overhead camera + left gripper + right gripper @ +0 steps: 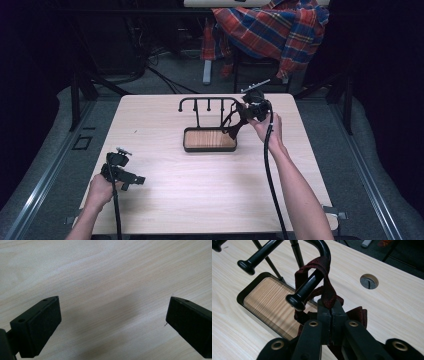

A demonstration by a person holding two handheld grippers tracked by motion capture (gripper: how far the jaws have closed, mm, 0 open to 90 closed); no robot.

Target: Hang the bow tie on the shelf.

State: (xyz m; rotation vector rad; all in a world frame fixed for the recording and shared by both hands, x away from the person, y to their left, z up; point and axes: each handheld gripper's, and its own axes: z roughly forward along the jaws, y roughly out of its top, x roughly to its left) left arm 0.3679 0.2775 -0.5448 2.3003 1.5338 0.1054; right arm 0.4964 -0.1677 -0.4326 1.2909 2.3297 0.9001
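A black metal rack (207, 102) with several hook arms stands on a wooden-floored tray base (209, 140) at the table's middle. A dark red strap (325, 280) loops over the rack's rightmost hook arm (305, 291). My right gripper (331, 308) is shut on that strap just below the hook; in the high view it (239, 116) sits at the rack's right end. My left gripper (112, 322) hovers open over bare tabletop, nothing between its jaws; in the high view it (131, 180) is near the front left.
The light wood table (165, 200) has a round cable hole (369, 281) beyond the rack. A chair draped with a plaid shirt (272, 30) stands behind the table's far edge. Cables trail from both grippers toward the front edge.
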